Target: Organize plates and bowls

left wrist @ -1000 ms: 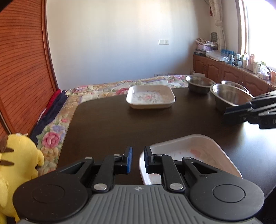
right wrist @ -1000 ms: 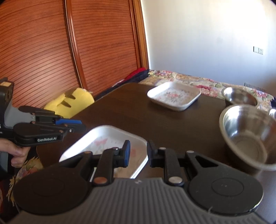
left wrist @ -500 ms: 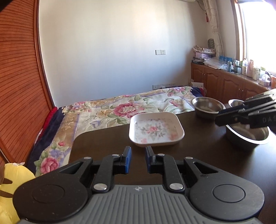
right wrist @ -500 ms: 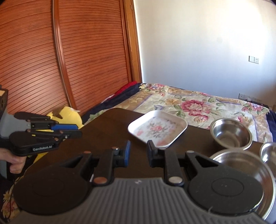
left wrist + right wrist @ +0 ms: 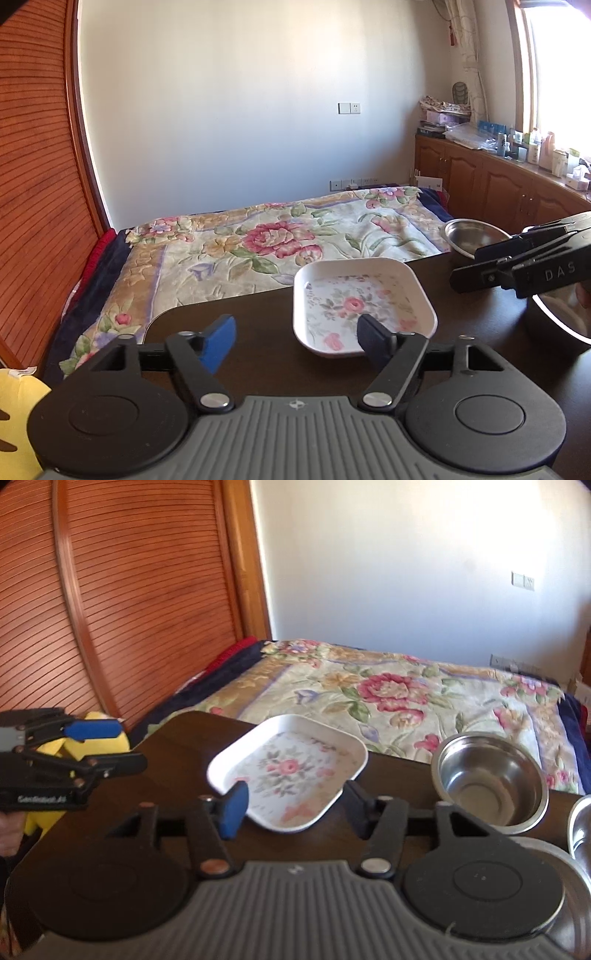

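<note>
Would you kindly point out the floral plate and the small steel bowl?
floral plate (image 5: 354, 304): left wrist view, on its central rose.
small steel bowl (image 5: 487, 775): right wrist view, on its inner wall.

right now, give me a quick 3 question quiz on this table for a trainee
1. True or false: the left gripper is shut on the floral plate.
2. Multiple choice: the steel bowl sits A) inside the plate, B) apart from the plate, on the table, C) on the bed.
3. Short answer: what pattern is on the plate?

Key
1. False. Both grippers, the right gripper too, have just been opening and hold nothing; the plate only shows past the fingers.
2. B
3. Flowers, a pink one in the middle.
</note>
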The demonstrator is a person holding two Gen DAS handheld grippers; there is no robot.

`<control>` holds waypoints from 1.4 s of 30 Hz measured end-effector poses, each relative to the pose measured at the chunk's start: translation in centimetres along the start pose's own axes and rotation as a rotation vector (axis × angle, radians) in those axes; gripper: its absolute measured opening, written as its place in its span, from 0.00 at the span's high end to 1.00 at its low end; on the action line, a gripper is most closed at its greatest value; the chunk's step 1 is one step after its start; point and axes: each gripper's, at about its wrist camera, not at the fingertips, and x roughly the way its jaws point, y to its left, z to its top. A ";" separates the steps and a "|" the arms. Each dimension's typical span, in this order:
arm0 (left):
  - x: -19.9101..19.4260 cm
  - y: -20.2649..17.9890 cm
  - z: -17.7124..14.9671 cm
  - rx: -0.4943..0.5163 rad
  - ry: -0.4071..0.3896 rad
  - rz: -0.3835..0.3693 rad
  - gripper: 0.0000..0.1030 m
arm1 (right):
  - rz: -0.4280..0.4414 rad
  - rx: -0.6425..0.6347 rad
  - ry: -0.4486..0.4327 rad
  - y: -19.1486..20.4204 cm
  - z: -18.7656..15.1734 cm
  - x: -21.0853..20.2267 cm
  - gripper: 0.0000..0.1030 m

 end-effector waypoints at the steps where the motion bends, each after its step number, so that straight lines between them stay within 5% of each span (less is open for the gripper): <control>1: 0.6 0.1 0.1 0.000 0.006 -0.002 0.26 | -0.003 0.018 0.002 -0.3 0.2 0.4 0.34; 6: 3.2 0.6 0.6 -0.014 0.030 -0.036 0.28 | -0.026 0.047 0.055 -1.3 1.0 2.7 0.34; 14: 7.3 1.1 0.7 -0.041 0.094 -0.071 0.53 | -0.078 0.008 0.148 -1.4 1.5 5.4 0.37; 22: 9.6 1.3 1.0 -0.017 0.120 -0.069 0.66 | -0.076 -0.001 0.230 -1.9 1.6 7.5 0.72; 25: 10.2 1.4 0.8 -0.016 0.135 -0.067 0.73 | -0.092 -0.021 0.245 -1.6 1.6 7.8 0.74; 42: 11.6 1.4 0.0 -0.028 0.167 -0.104 0.81 | -0.102 -0.064 0.293 -1.0 1.7 9.0 0.80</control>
